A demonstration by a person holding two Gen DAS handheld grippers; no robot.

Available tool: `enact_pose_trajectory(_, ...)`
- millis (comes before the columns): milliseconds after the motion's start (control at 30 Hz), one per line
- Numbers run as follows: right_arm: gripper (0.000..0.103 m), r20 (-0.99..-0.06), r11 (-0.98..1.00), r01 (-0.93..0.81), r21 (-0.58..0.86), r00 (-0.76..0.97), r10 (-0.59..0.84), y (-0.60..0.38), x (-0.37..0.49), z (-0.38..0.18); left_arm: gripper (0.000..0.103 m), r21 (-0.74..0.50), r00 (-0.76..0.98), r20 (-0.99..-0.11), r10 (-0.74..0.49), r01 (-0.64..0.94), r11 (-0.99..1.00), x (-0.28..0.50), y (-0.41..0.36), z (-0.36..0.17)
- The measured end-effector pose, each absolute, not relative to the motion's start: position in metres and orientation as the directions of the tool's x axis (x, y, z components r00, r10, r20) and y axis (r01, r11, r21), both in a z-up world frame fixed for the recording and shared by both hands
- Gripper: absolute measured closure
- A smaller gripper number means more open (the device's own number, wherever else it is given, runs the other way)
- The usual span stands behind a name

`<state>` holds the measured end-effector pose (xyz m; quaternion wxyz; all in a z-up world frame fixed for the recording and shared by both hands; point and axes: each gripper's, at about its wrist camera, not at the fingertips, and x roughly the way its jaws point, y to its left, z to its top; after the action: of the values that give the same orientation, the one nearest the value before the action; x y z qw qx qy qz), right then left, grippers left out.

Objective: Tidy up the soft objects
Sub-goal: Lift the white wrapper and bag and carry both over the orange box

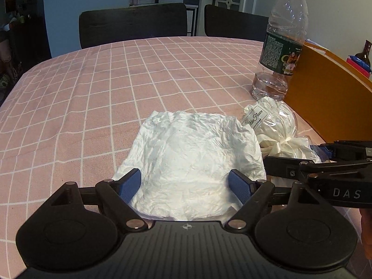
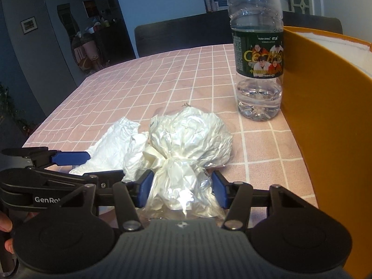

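Note:
A crumpled white tissue pad (image 1: 193, 158) lies on the pink checked tablecloth (image 1: 104, 88). My left gripper (image 1: 184, 184) is open, its blue pads at the pad's two near edges without squeezing it. To its right sits a clear plastic bag of white cloth (image 2: 188, 144) tied with a ribbon. My right gripper (image 2: 182, 188) straddles the bag's tied neck, pads close against its sides; the bag does not look pinched. In the left wrist view the bag (image 1: 276, 127) and the right gripper (image 1: 294, 154) show side-on. The right wrist view shows the tissue pad (image 2: 111, 139) and the left gripper (image 2: 105, 165).
A nearly empty water bottle (image 2: 258, 53) with a green label stands just behind the bag. An orange container wall (image 2: 325, 121) rises at the right, close to the bottle. Two dark chairs (image 1: 132, 23) stand at the table's far edge. Fingers of a hand (image 2: 5, 227) show at left.

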<state>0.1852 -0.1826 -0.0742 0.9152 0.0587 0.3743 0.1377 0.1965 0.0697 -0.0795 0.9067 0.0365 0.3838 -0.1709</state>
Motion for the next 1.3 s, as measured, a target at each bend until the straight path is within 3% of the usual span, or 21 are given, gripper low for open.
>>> enact_pose_trajectory(100,0.049,-0.670,0.954,-0.216,0.206,0.680,0.298,-0.182,0.186,-0.075,0.031,-0.075,0.657,-0.697,-0.289,0.334,0.939,0.189,0.066,-0.078)
enact_pose_trajectory(167,0.049,-0.670,0.953,-0.222,0.206,0.678,0.303,-0.182,0.187,-0.075,0.057,-0.088,0.658,-0.688,-0.306,0.343,0.935,0.184,0.062,-0.076)
enact_pose_trajectory(233,0.049,-0.672,0.951,-0.228,0.208,0.674,0.308,-0.183,0.188,-0.075,0.072,-0.108,0.660,-0.679,-0.322,0.344,0.933,0.180,0.057,-0.076)
enact_pose_trajectory(367,0.052,-0.669,0.946,-0.237,0.221,0.669,0.324,-0.185,0.186,-0.069,0.078,-0.112,0.698,-0.646,-0.309,0.313,0.943,0.170,0.057,-0.073)
enact_pose_trajectory(733,0.054,-0.561,0.937,-0.302,0.178,0.751,0.348,-0.203,0.138,-0.010,0.079,-0.069,0.809,-0.511,-0.290,0.298,0.952,0.117,0.061,-0.011)
enact_pose_trajectory(933,0.054,-0.493,0.944,-0.310,0.117,0.807,0.326,-0.234,0.103,0.038,0.079,-0.073,0.832,-0.408,-0.375,0.380,0.922,0.095,0.039,0.023)
enact_pose_trajectory(1300,0.054,-0.470,0.974,-0.224,-0.027,0.863,0.185,-0.325,0.094,0.108,0.079,-0.087,0.764,-0.269,-0.586,0.587,0.805,0.108,-0.045,0.075)
